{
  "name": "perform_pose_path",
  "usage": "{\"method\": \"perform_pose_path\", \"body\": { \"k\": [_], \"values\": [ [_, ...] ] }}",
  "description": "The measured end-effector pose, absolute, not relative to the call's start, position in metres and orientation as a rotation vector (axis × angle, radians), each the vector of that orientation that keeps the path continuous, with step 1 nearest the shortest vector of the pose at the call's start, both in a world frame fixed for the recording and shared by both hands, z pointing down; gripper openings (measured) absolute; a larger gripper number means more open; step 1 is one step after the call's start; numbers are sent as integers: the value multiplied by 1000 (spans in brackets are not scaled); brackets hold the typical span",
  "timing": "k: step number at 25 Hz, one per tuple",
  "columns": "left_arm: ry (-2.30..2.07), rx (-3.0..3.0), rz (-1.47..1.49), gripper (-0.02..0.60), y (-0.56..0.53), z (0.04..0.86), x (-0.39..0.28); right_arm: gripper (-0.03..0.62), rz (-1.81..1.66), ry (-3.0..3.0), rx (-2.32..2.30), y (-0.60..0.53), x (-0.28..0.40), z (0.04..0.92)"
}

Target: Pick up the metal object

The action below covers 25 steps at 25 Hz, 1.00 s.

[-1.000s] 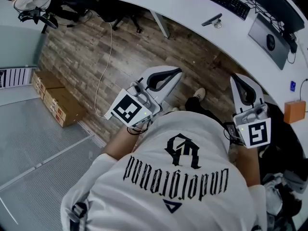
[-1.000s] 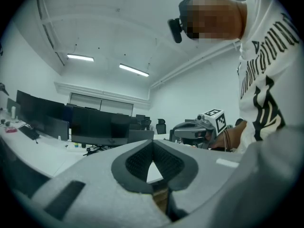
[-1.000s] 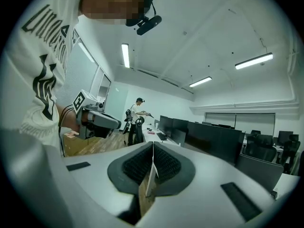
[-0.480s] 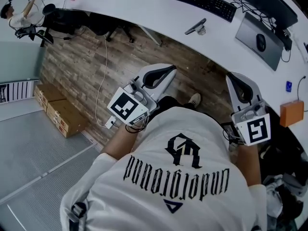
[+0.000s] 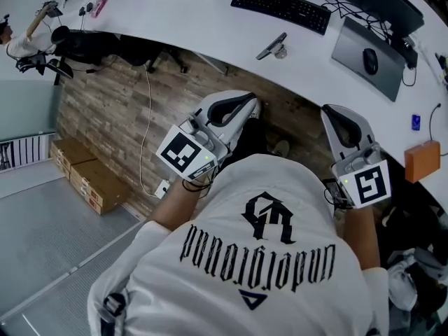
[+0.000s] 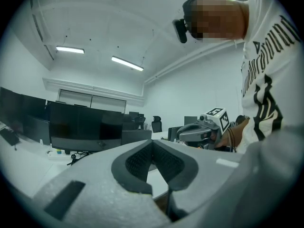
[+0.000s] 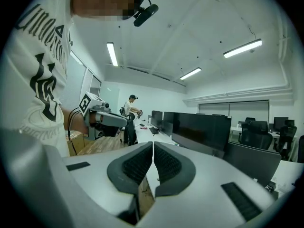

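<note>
A slim grey metal-looking object (image 5: 271, 46) lies on the curved white desk (image 5: 210, 26), in front of the keyboard. Both grippers are held over the wooden floor, short of the desk's near edge. My left gripper (image 5: 253, 103) points toward the desk, and in its own view the left gripper (image 6: 153, 142) has its dark pads meeting at the tip with nothing between them. My right gripper (image 5: 327, 110) sits to the right, its nose at the desk edge. The right gripper (image 7: 153, 144) shows only a thin slit between its pads and holds nothing.
On the desk are a black keyboard (image 5: 280, 9), a grey mat with a mouse (image 5: 364, 51) and an orange box (image 5: 427, 161). Cardboard boxes (image 5: 87, 177) and a white cable (image 5: 145, 124) lie on the floor at left. Dark monitors (image 7: 199, 129) line the desk.
Both grippers have moved forward toward the white desk, which now lies nearer in the head view. Their jaws look the same as before.
</note>
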<state>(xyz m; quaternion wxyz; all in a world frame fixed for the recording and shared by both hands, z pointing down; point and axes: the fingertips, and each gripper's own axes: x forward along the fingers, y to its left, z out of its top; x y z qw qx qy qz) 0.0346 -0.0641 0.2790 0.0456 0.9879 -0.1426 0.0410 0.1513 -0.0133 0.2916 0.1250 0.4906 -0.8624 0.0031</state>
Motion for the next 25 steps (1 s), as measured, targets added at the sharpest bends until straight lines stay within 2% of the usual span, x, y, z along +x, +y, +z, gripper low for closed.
{"method": "perform_pose_path", "body": {
  "k": [21,25],
  "values": [
    [-167,3005,201,14,-212,297,83,20,263,-2480,1530,-163,162,318],
    [-102,2992,229,14,-243,305,91,47,337,-2463,1542,-195,162,330]
  ]
}}
